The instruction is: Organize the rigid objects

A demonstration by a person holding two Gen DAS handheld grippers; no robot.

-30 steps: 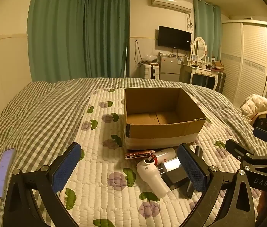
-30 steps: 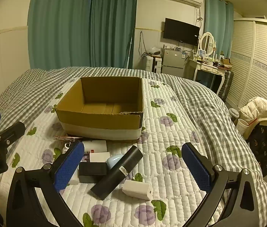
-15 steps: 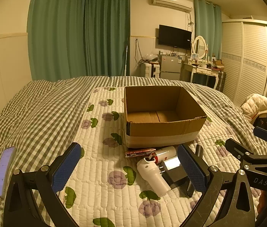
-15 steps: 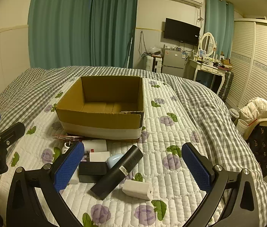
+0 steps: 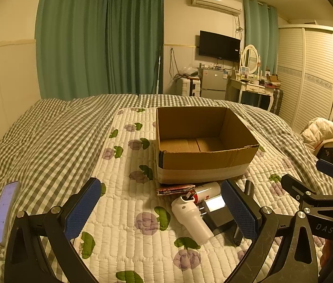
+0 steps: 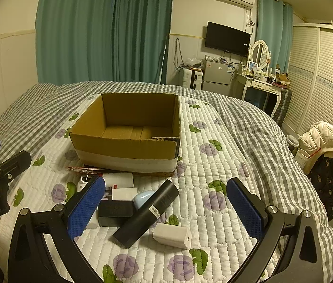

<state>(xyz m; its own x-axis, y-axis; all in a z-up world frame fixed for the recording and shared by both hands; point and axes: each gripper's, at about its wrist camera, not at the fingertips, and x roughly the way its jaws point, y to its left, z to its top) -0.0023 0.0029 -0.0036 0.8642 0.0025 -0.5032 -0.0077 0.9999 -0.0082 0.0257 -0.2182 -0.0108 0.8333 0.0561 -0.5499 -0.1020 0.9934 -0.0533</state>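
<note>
An open, empty cardboard box (image 5: 204, 162) (image 6: 124, 151) stands on the quilted floral mat. In front of it lies a pile of small rigid objects: a white bottle-shaped device (image 5: 191, 218), a red-and-white can (image 5: 205, 189), a flat red packet (image 5: 174, 189), a black cylinder (image 6: 147, 213), a black box (image 6: 115, 212), a pale blue case (image 6: 143, 199) and a white charger block (image 6: 172, 235). My left gripper (image 5: 159, 210) is open above the mat, left of the pile. My right gripper (image 6: 165, 208) is open, hovering over the pile with nothing held.
A phone (image 5: 2, 214) lies on the checked duvet at the left. A chair with a white jacket (image 6: 327, 139) stands beside the bed on the right. A dresser, fridge and wardrobe stand beyond the bed.
Both views have crept slightly forward and upward; the box sits a little lower in frame. No object has moved and both grippers stay open.
</note>
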